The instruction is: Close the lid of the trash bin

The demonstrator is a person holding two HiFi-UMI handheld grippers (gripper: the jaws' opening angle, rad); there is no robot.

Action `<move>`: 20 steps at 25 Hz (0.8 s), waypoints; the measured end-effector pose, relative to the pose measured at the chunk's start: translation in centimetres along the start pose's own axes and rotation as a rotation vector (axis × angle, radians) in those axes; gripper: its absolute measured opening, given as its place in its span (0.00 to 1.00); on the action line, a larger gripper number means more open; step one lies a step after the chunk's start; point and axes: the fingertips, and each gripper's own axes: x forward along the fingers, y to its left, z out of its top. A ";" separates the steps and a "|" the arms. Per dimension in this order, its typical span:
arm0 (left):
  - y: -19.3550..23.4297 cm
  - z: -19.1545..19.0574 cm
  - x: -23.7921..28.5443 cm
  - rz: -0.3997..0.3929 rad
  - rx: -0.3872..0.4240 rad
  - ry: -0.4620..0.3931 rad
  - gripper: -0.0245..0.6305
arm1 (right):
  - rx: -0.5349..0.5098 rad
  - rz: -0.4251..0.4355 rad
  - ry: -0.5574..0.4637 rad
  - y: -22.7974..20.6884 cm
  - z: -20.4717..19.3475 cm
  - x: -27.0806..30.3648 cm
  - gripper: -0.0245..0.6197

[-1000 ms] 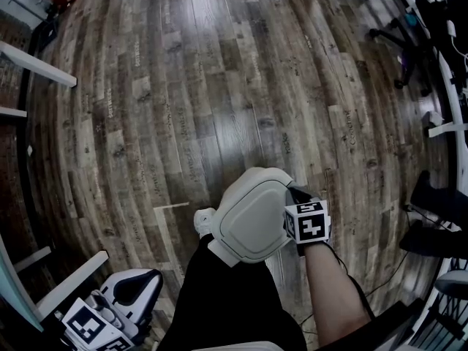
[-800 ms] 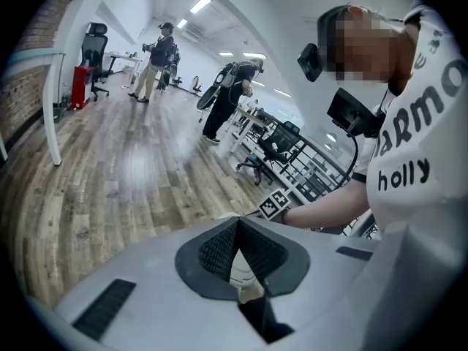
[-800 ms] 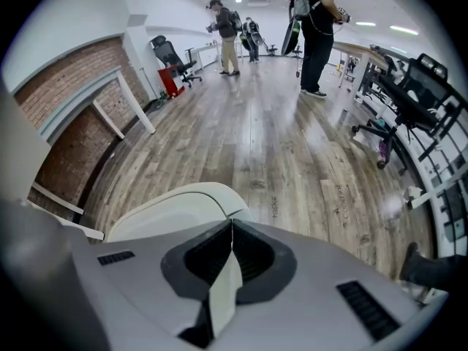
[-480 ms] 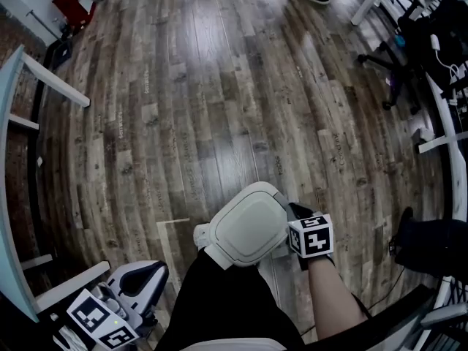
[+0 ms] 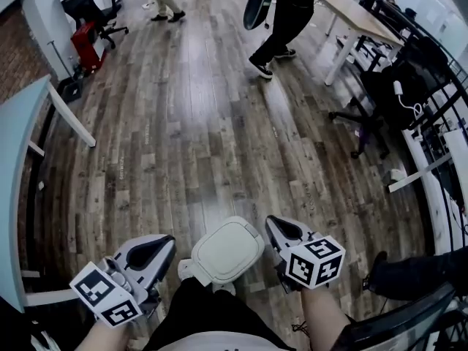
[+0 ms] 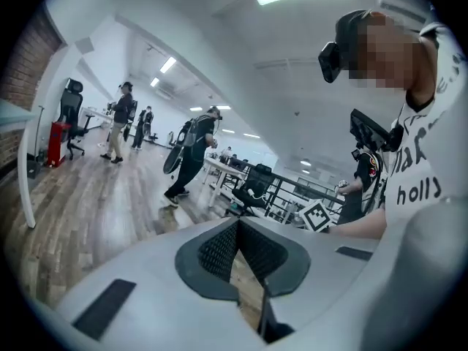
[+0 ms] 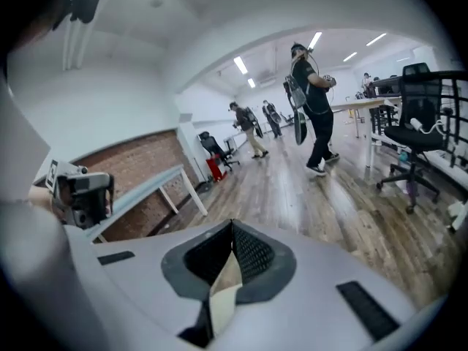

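Observation:
The trash bin [image 5: 224, 253] is off-white and stands on the wood floor just ahead of my legs, its lid lying flat on top. My left gripper [image 5: 164, 241] hangs to the left of the bin and my right gripper [image 5: 274, 224] to its right. Neither touches the lid. Both point forward over the floor. In the left gripper view the left gripper [image 6: 238, 225] has its ribbed pads meeting at the tips with nothing between them. The right gripper [image 7: 232, 229] stands the same way in the right gripper view. The bin does not appear in either gripper view.
A light-blue table [image 5: 25, 134] runs along the left. A person [image 5: 287, 17] walks across the floor far ahead. Black office chairs [image 5: 369, 104] and a long desk [image 5: 358, 20] stand at the right, with a railing [image 5: 439, 86] behind. A red chair [image 5: 88, 20] is far left.
The right gripper has come off the lid's right edge and risen. The left gripper rose beside the bin. My view tilted up, showing more of the room.

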 end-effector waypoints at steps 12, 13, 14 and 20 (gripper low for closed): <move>-7.7 7.9 -6.2 -0.159 0.028 -0.197 0.04 | -0.206 0.249 -0.318 19.0 11.3 -12.1 0.05; -7.9 8.0 -7.0 -0.169 0.032 -0.195 0.04 | -0.206 0.247 -0.328 20.1 11.2 -12.8 0.05; -8.0 8.2 -7.7 -0.178 0.038 -0.191 0.04 | -0.206 0.244 -0.338 21.1 11.1 -13.4 0.05; -8.2 8.2 -10.9 -0.201 0.058 -0.192 0.04 | -0.233 0.229 -0.345 24.7 9.6 -15.1 0.05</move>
